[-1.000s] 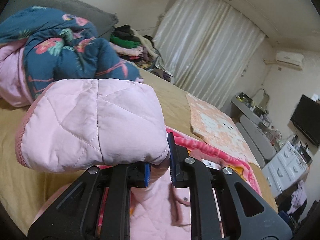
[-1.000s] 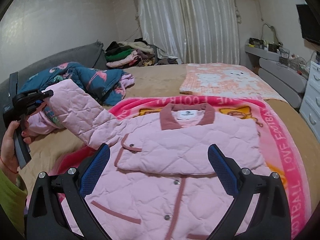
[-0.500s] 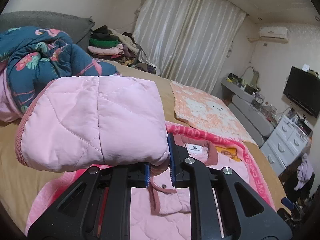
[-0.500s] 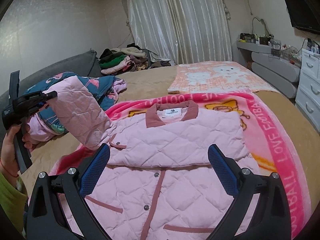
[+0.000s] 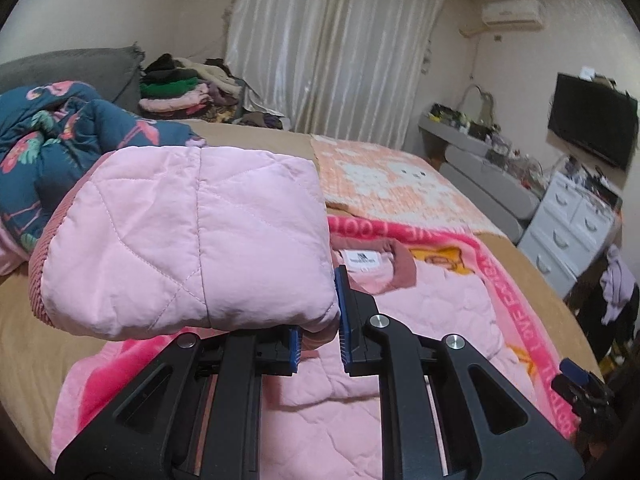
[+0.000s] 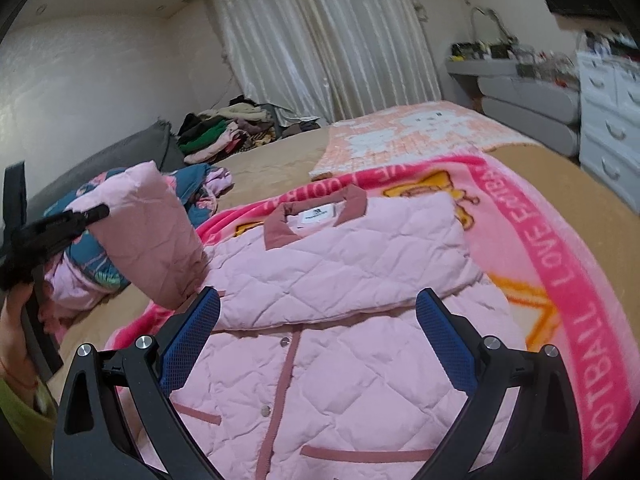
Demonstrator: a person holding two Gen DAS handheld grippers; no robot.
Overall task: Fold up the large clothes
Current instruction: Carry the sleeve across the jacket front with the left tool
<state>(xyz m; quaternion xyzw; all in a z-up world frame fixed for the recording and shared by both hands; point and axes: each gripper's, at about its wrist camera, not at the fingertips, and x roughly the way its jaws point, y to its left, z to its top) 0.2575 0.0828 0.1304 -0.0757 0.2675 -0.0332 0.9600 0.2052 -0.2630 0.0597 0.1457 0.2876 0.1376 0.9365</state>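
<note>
A pink quilted jacket point(image 6: 340, 320) with a dusty-rose collar lies front up on a pink blanket point(image 6: 560, 264) on the bed. One sleeve lies folded across its chest. My left gripper point(image 5: 318, 336) is shut on the other sleeve point(image 5: 192, 240) near its cuff and holds it up above the jacket's left side; the lifted sleeve also shows in the right wrist view point(image 6: 152, 236). My right gripper point(image 6: 316, 344) is open and empty, hovering over the jacket's lower front.
A blue floral quilt point(image 5: 52, 140) is bunched at the left. A pile of clothes point(image 6: 224, 132) sits at the bed's far end. An orange-and-white mat point(image 5: 392, 184) lies beyond the blanket. White drawers point(image 5: 576, 224) stand at the right.
My left gripper has carried the sleeve up and inward toward the jacket's body. My right gripper has moved closer over the jacket and stays open.
</note>
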